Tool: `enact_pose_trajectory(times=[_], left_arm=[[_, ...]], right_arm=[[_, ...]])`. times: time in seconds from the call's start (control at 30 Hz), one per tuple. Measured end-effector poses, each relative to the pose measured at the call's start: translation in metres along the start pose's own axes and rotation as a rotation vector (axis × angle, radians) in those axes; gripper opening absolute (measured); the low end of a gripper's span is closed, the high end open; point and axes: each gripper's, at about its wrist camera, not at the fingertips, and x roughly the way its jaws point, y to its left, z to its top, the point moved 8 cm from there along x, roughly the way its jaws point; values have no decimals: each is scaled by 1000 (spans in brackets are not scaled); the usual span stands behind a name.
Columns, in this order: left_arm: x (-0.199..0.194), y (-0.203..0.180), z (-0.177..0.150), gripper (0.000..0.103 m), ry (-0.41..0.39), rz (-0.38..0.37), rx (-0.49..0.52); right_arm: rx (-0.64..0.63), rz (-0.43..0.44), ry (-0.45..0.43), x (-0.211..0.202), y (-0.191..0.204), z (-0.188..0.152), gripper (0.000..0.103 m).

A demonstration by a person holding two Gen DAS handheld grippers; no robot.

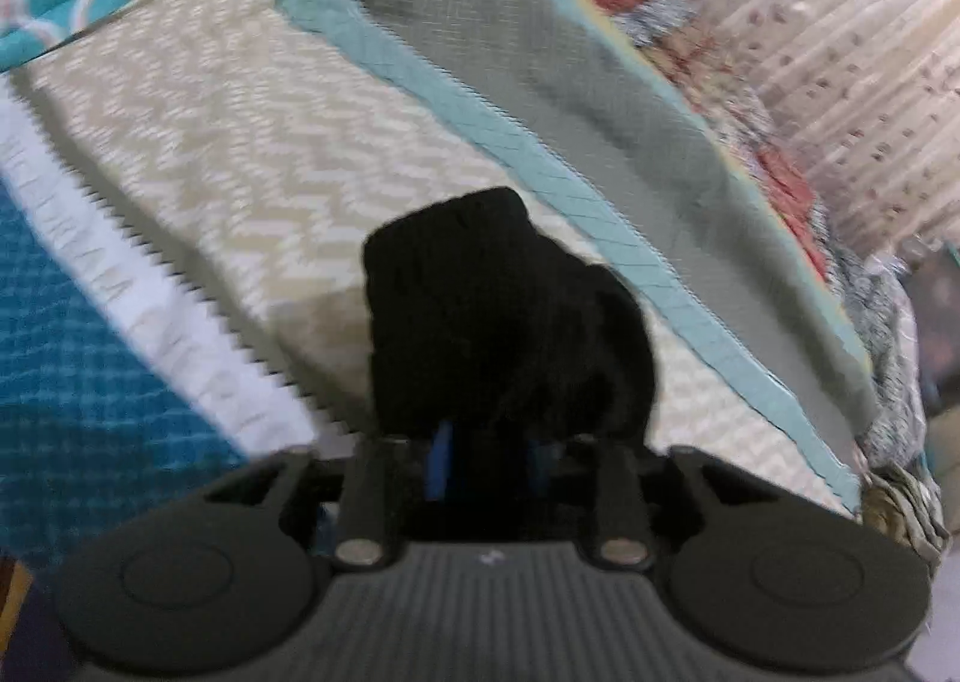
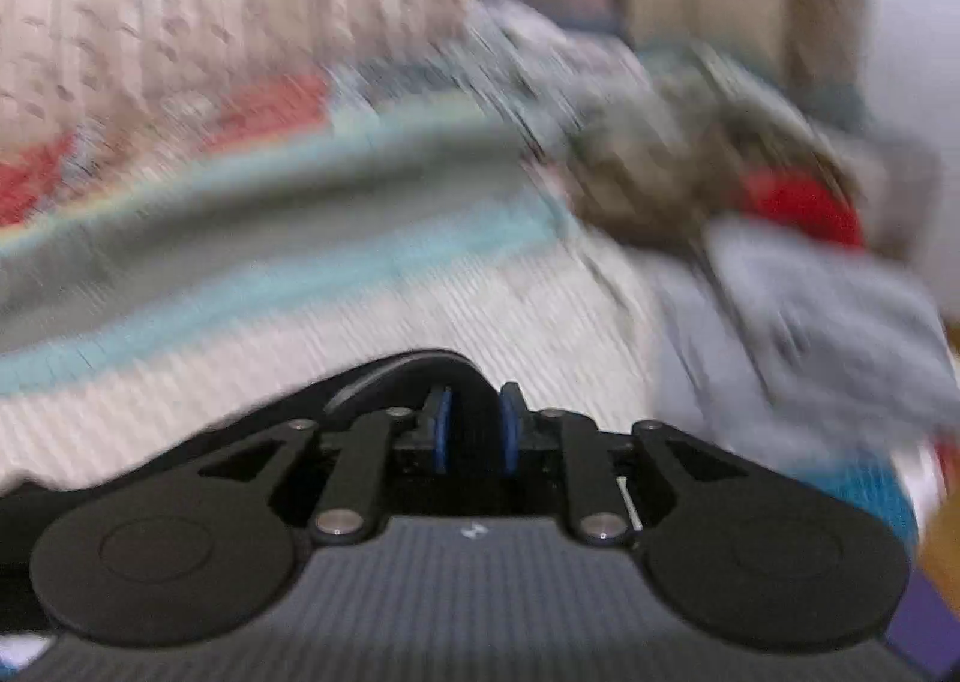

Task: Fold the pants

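The pants are black cloth. In the left wrist view a bunched wad of them (image 1: 504, 316) sticks up from between the fingers of my left gripper (image 1: 489, 460), which is shut on it above the bed. In the right wrist view my right gripper (image 2: 474, 430) is shut on a thin black fold of the pants (image 2: 420, 367), which trails off to the left along the frame's lower edge. Both views are blurred by motion. The rest of the pants is hidden.
A bed cover with beige zigzag (image 1: 240, 142), a teal band (image 1: 540, 190) and a grey stripe (image 1: 570, 64) lies below. A floral quilt (image 1: 840, 52) lies beyond. A pile of clothes with something red (image 2: 798, 202) and a grey garment (image 2: 828, 316) sits at the right.
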Motion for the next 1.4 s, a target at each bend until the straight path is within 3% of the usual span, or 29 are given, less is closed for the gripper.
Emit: enact_pose_trajectory(times=[0.07, 0.13, 0.2, 0.23, 0.27, 0.33, 0.37, 0.4, 0.5, 0.57, 0.6, 0.83, 0.93, 0.97, 1.0, 1.07, 1.13, 1.23, 1.4], left_arm=[[-10, 13, 7, 44, -27, 29, -46], [-21, 18, 16, 47, -63, 38, -73], [-29, 11, 25, 56, -95, 42, -51], [-31, 4, 29, 68, -110, 53, -22], [-31, -2, 32, 88, -120, 71, 7], [-24, -11, 36, 103, -123, 125, 69], [-18, -14, 36, 102, -101, 154, 77], [-9, -15, 32, 101, -62, 162, 76], [11, -23, 17, 70, 22, 119, 94], [18, -32, 10, 13, 32, 154, 153], [19, -34, 9, 10, 38, 165, 161], [-36, -17, 46, 9, -76, 22, -61], [-58, 0, 59, 8, -104, 0, -139], [-64, 6, 62, 8, -108, -7, -168], [-72, 14, 64, 8, -113, -12, -195], [-85, 31, 67, 8, -131, -10, -231], [-96, 49, 68, 8, -151, 21, -257], [-98, 72, 60, 8, -144, 49, -301], [-94, 78, 51, 8, -137, 50, -302]], right_arm=[[147, 37, 10, -8, -25, -9, 51], [235, 64, 9, -11, -37, -5, 51], [246, 38, -24, -18, -39, 3, 51], [248, 40, -43, -20, -38, 8, 51], [253, 52, -56, -23, -34, 13, 51], [258, 88, -66, -20, -30, 16, 51], [253, 97, -67, -18, -26, 18, 51], [243, 101, -64, -19, -27, 15, 51], [224, 94, -58, -23, -25, 12, 51], [224, 93, -66, -25, -26, 12, 51], [230, 92, -69, -26, -29, 13, 51], [282, 162, -52, -16, -33, 25, 51], [279, 182, -1, 2, -27, 21, 51], [269, 198, 50, 10, -21, 16, 46], [240, 246, 101, 13, -10, 9, 11], [91, 284, 162, 7, 15, -8, 2], [-66, 262, 251, -3, 31, -37, 2], [-131, 270, 339, -18, 33, -64, 3], [84, 297, 207, -34, 14, -13, 10]])
